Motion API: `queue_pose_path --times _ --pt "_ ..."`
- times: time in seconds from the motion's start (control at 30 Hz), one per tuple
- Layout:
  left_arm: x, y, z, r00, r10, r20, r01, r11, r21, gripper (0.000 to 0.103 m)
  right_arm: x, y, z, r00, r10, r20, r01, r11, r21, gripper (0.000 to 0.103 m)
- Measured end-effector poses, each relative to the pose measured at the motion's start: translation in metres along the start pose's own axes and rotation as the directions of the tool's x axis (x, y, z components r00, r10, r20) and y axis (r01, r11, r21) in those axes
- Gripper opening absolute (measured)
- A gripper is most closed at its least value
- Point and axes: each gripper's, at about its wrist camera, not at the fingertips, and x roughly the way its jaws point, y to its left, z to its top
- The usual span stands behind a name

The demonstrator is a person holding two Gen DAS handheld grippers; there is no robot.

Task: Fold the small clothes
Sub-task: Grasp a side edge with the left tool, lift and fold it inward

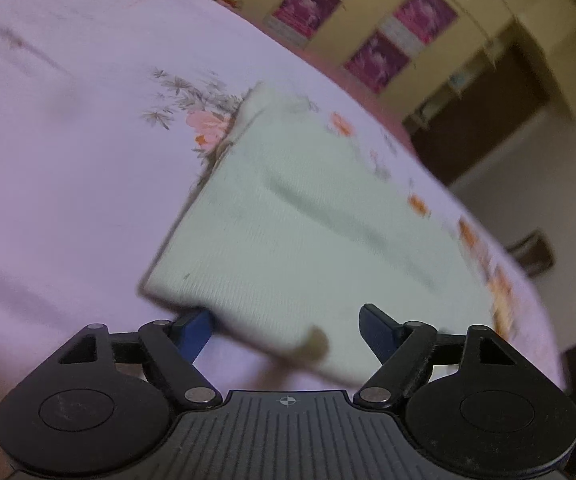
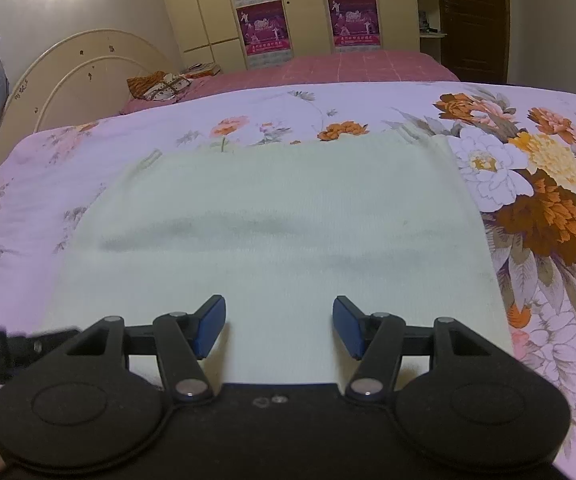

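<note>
Nearest my left camera is the left gripper [image 1: 286, 330], tipped down toward the bed and rolled, so the whole room leans in this view. Its jaws stand wide apart. The near corner of the pale green cloth [image 1: 288, 216] lies between the blue pads [image 1: 194, 336]; the left pad is partly hidden under the cloth's near edge, and the right one stands clear of the fabric, so nothing is clamped. The picture is blurred, and I cannot tell whether the left pad touches the cloth.

The cloth lies flat on the flowered bedspread [image 1: 68, 152], reaching from the near edge of the bed toward its far edge, with a soft crease across its middle.

In my right camera, the right gripper [image 2: 279, 326] points down over the near edge of the same cloth [image 2: 280, 216], held level and square to it. Its jaws are about half open, blue pads [image 2: 210, 326] on either side of bare fabric, gripping nothing that I can see. A dark blurred shape at the left edge I take for the other tool [image 2: 4, 350].

Beyond the bed stand a headboard [image 2: 84, 76] and a wardrobe [image 2: 208, 4] carrying magenta posters [image 2: 262, 26]; their writing is too small for me to read.
</note>
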Motion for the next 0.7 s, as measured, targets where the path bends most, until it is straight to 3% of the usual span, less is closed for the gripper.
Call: queue_pose_path --times 0.2,0.33,0.4,0.43,0.53,0.7 --pt "0.032 0.004 0.014 0.991 -0.074 0.109 0.085 0.991 -0.102 0.079 0.012 0.006 0.004 1.000 0.017 0.011 -0.017 0.999 -0.032 0.058" --pt "0.049 0.005 0.019 0.979 -0.079 0.186 0.108 0.983 -0.149 0.078 0.023 0.008 0.010 0.999 0.032 0.018 -0.031 0.999 -0.043 0.058" --pt "0.054 0.008 0.020 0.976 -0.078 0.202 0.115 0.978 -0.176 0.058 0.028 0.009 0.012 0.999 0.035 0.023 -0.033 0.998 -0.051 0.059" --pt "0.058 0.011 0.020 0.978 -0.075 0.194 0.113 0.974 -0.195 0.042 0.030 0.010 0.013 0.999 0.036 0.025 -0.035 0.998 -0.057 0.059" --pt "0.063 0.026 0.022 0.980 -0.053 0.193 0.101 0.964 -0.248 0.017 0.034 0.011 0.017 0.999 0.041 0.034 -0.039 0.997 -0.073 0.059" --pt "0.068 0.018 0.026 0.979 -0.035 0.199 0.081 0.970 -0.230 0.010 0.034 0.014 0.023 0.997 0.043 0.059 -0.037 0.994 -0.104 0.058"
